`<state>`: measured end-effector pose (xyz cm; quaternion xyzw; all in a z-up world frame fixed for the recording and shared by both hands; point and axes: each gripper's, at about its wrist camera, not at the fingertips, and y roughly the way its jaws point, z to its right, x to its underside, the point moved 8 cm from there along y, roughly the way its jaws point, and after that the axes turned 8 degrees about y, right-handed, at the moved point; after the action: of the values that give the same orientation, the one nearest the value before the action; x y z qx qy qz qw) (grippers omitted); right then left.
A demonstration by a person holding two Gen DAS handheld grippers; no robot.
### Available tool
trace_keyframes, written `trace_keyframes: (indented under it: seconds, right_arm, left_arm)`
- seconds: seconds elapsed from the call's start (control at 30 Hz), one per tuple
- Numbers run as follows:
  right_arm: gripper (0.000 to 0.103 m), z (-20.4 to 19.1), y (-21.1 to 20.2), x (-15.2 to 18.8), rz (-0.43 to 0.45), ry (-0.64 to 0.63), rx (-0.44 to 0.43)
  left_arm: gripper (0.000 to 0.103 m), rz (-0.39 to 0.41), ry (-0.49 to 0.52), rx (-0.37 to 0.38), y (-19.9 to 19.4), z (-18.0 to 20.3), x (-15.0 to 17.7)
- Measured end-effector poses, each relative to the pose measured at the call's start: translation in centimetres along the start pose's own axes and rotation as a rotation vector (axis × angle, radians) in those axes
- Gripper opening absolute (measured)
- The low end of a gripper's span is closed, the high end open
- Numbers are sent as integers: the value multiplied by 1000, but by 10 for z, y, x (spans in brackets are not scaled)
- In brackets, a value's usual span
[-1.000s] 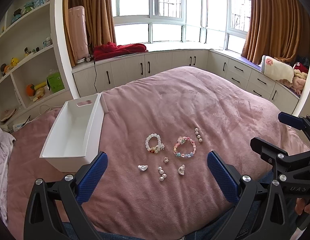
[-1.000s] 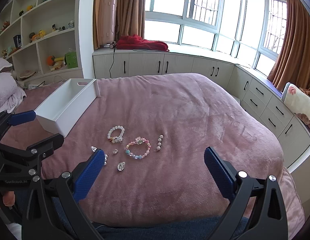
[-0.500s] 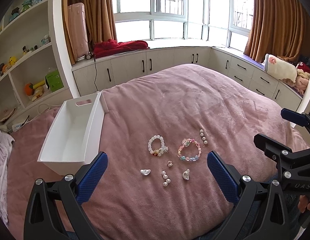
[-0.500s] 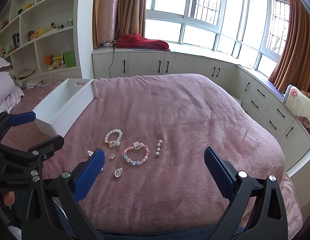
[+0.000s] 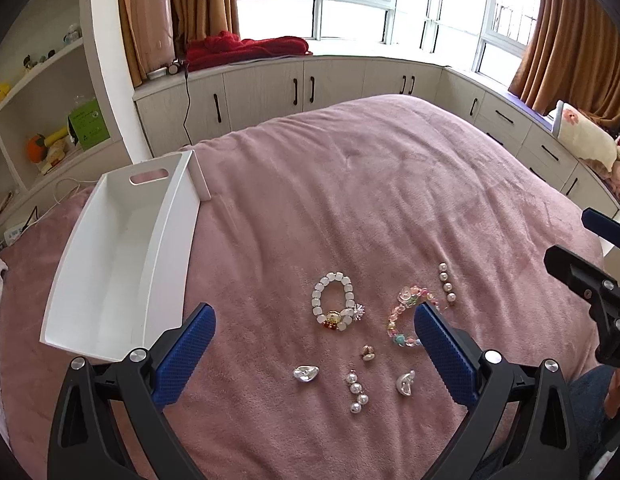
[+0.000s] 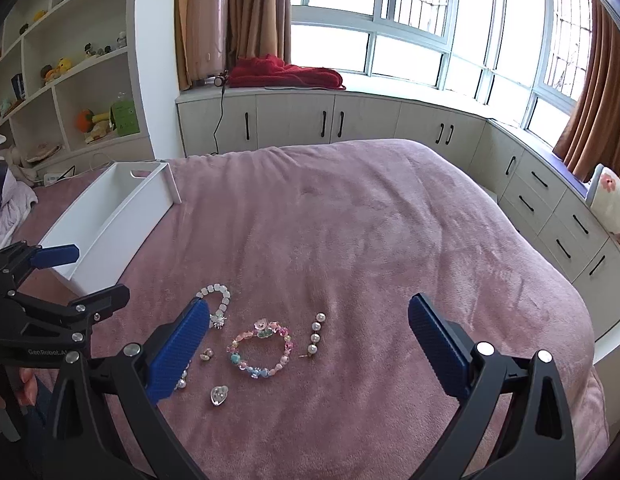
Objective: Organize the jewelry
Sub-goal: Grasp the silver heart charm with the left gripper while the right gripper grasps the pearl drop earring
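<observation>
The left gripper (image 5: 314,344) has its jaws wide apart and holds nothing; it hangs above the jewelry near the near edge of the bed (image 5: 390,184). The right gripper (image 6: 309,344) also has wide jaws with nothing between them. Under them lie a white bead bracelet (image 5: 334,302), a colourful bead bracelet (image 6: 259,350) just beside it, two short pearl strings (image 5: 357,391) (image 6: 316,334), a small ring (image 5: 367,352) and two silver pieces (image 5: 305,373) (image 5: 405,383). All are apart from each other on the pink blanket. A white bin (image 5: 121,256) stands on the left side of the bed, near the jewelry.
</observation>
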<state>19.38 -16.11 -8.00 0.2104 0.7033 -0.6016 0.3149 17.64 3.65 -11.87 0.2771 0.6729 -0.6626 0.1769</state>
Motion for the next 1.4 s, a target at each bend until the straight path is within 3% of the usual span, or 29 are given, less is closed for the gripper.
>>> trace_keyframes:
  seconds: [0.27, 0.67, 0.73, 0.8, 1.1, 1.2, 1.4]
  right_arm:
    - [89, 23, 64, -2, -92, 100, -29]
    - [72, 28, 120, 13, -200, 114, -18]
    - [62, 29, 132, 19, -230, 116, -20]
    - [61, 29, 142, 25, -265, 118, -20]
    - [54, 33, 168, 53, -362, 118, -8]
    - [46, 33, 176, 63, -395, 107, -3]
    - [33, 28, 182, 73, -411, 54, 28]
  left_arm:
    - [101, -75, 27, 8, 51, -2, 5]
    - [95, -217, 28, 79, 98, 4, 35]
    - [84, -245, 26, 89, 103, 4, 42]
    - [77, -291, 14, 112, 112, 5, 50]
    - [74, -404, -3, 137, 137, 8, 74]
    - [63, -430, -2, 126, 143, 7, 80]
    - [53, -437, -5, 118, 154, 6, 80]
